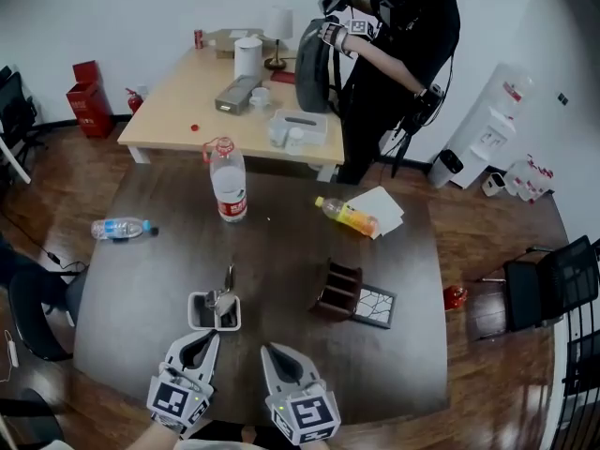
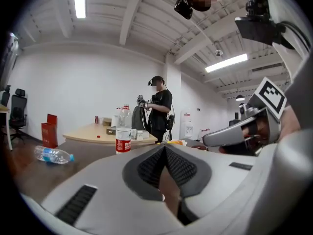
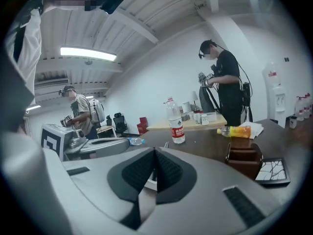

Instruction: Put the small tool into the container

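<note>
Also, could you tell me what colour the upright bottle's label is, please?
The upright bottle has a red and white label, clearest in the left gripper view.

My head camera looks steeply down on the surface (image 1: 281,251); both gripper cameras face level across it, sharing the upright bottle (image 1: 228,181).

A small white rectangular plastic container (image 1: 199,313) is sitting open-topped on the near side of the upright red-labelled water bottle (image 1: 229,184). A small silvery metal tool (image 1: 229,279) is standing tilted inside it, poking over the rim toward the bottle.
</note>
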The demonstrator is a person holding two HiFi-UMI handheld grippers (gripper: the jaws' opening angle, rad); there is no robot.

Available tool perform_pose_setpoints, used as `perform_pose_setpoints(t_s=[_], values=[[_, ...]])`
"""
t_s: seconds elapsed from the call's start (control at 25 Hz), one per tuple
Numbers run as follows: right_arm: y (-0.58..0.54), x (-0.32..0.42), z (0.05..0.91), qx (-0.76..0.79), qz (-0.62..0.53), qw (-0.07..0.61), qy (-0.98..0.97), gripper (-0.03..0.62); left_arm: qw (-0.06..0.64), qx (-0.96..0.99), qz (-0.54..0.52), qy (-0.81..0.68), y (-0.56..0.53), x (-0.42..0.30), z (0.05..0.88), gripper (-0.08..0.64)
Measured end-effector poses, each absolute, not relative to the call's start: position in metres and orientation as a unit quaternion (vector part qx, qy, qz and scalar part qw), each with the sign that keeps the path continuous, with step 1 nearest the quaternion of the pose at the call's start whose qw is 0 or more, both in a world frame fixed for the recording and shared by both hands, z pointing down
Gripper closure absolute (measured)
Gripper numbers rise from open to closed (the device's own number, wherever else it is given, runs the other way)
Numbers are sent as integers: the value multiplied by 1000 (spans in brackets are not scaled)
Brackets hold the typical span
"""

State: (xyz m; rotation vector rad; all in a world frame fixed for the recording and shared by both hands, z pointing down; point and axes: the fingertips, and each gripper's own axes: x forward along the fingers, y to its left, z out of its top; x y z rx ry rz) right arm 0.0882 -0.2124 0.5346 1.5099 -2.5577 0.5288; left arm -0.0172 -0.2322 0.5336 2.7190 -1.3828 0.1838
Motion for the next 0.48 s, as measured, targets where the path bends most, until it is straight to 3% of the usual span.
perform_pose_setpoints(t_s=[0.48], values=[[-229, 102, 427, 521, 87, 15, -849, 586, 5, 898, 23, -439, -245, -26, 429, 549]])
